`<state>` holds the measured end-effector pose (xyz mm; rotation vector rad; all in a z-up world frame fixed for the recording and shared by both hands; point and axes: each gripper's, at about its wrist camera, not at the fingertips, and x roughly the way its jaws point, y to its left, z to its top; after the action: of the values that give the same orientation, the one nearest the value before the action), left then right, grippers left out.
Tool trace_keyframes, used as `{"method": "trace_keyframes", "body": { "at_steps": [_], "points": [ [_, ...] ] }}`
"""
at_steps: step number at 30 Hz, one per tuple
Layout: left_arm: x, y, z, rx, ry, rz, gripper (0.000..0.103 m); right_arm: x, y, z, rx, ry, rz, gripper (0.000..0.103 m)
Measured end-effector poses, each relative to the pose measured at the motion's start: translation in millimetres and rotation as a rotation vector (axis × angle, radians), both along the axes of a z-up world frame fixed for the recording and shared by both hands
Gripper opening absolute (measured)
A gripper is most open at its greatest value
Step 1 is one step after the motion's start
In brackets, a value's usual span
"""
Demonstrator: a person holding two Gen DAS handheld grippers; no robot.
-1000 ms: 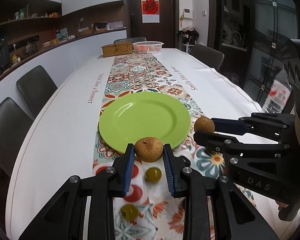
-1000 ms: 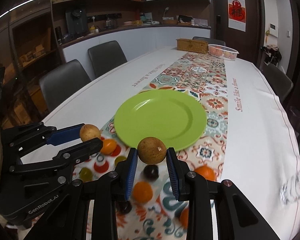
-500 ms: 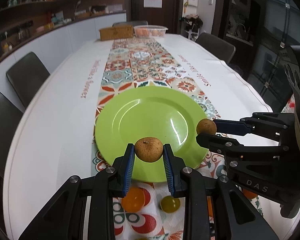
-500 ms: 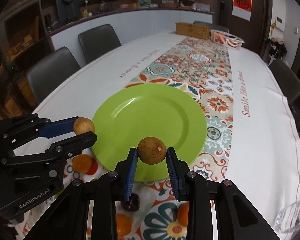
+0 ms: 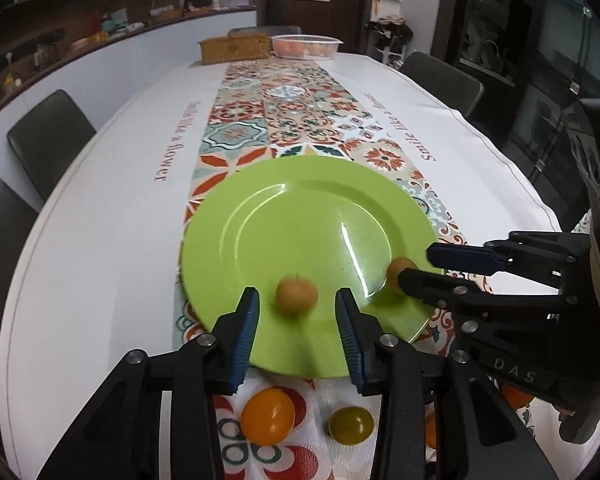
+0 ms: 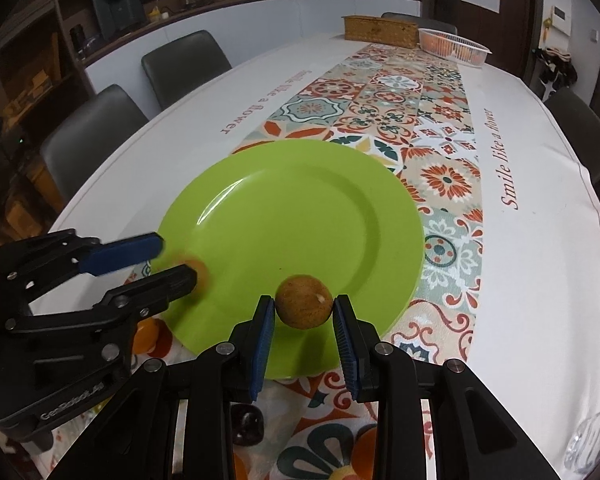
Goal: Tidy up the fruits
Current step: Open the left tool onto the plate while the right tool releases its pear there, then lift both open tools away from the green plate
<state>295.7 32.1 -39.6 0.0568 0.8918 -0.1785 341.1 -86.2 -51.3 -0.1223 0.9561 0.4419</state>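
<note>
Through the left wrist camera I see my left gripper (image 5: 298, 312) over the near part of the green plate (image 5: 300, 216), its jaws opening. The small brown fruit (image 5: 297, 294) sits between the blue pads but they no longer press on it; it is blurred, so I judge it is dropping or has just landed on the plate, and I cannot tell whether it has come to rest. To the right, my right gripper (image 5: 414, 270) reaches over the plate's rim with a second brown fruit (image 5: 398, 272) at its tips. In front of the plate, on the patterned runner (image 5: 292, 120), an orange fruit (image 5: 267, 416) and a green one (image 5: 351, 425) lie untouched.

Through the right wrist camera the right gripper (image 6: 304, 312) is pinching the second brown fruit (image 6: 304, 307) firmly, pads pressed on both sides, held just above the near rim of the plate (image 6: 292, 200). The left gripper (image 6: 176, 262) shows at the left edge of the plate, blurred, with the first fruit (image 6: 198, 270) at its tips. A dark fruit (image 6: 247, 424) and more orange ones lie on the runner near me.

So I judge the job is barely begun: one fruit is being released onto the plate, one is about to follow, and several are left on the cloth
</note>
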Motion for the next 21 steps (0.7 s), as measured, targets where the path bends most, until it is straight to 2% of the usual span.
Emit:
{"method": "trace_keyframes", "body": {
  "at_steps": [6,14,16,19,21],
  "points": [
    [-24.8,-0.1,17.5,0.017,-0.052,0.011,0.039,-17.5,-6.7,12.2,0.020,-0.048,-0.015,0.034],
    [-68.4,-4.2,43.3,-0.033,-0.097,0.016,0.039,-69.0,-19.7,48.1,0.049,-0.158,-0.021,0.035],
    [-78.6,-5.8,48.4,-0.041,-0.104,0.021,0.039,-80.4,-23.9,55.1,0.064,-0.179,-0.026,0.043],
    [-94.3,-7.6,56.4,-0.059,-0.122,0.023,0.044,-97.1,-29.7,63.7,0.075,-0.208,-0.030,0.043],
    [-104.8,-9.4,61.0,-0.060,-0.140,0.026,0.050,-105.0,-33.5,67.4,0.078,-0.218,-0.035,0.043]
  ]
}}
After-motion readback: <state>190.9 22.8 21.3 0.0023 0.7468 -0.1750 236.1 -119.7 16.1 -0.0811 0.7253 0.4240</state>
